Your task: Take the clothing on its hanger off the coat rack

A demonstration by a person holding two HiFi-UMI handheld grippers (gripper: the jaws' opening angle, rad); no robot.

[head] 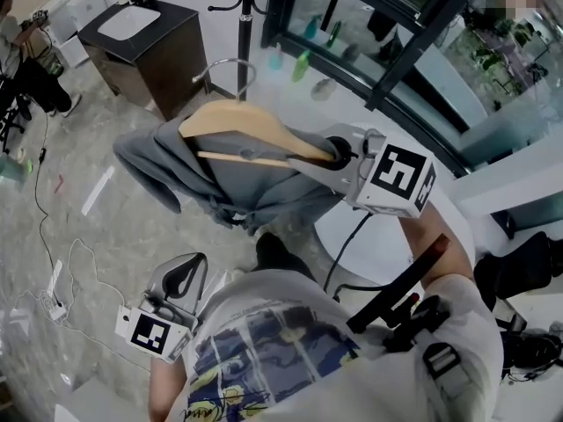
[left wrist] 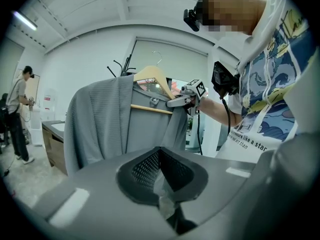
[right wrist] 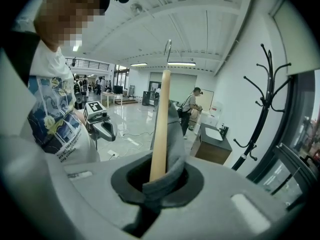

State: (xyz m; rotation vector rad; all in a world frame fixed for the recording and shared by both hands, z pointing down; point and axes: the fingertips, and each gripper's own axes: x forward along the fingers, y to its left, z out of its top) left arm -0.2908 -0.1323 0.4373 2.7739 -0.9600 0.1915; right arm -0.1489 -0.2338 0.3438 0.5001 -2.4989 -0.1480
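A wooden hanger (head: pixel 255 130) carries a grey garment (head: pixel 255 187) and hangs in the air in front of me, away from the black coat rack (head: pixel 246 7). My right gripper (head: pixel 330 152) is shut on the hanger's right end and the cloth over it. In the right gripper view the hanger (right wrist: pixel 161 129) and a fold of the garment (right wrist: pixel 175 151) rise out of the shut jaws. Its metal hook (left wrist: pixel 158 58) hangs on nothing. My left gripper (head: pixel 180 280) is held low by my waist, shut and with nothing in it, pointing up at the garment (left wrist: pixel 95 124).
A dark cabinet with a white sink (head: pixel 145 38) stands at the back left. A person (head: pixel 22 51) stands at the far left. Cables and a power strip (head: pixel 57 310) lie on the floor. A glass wall with a black frame (head: pixel 413 51) runs along the right.
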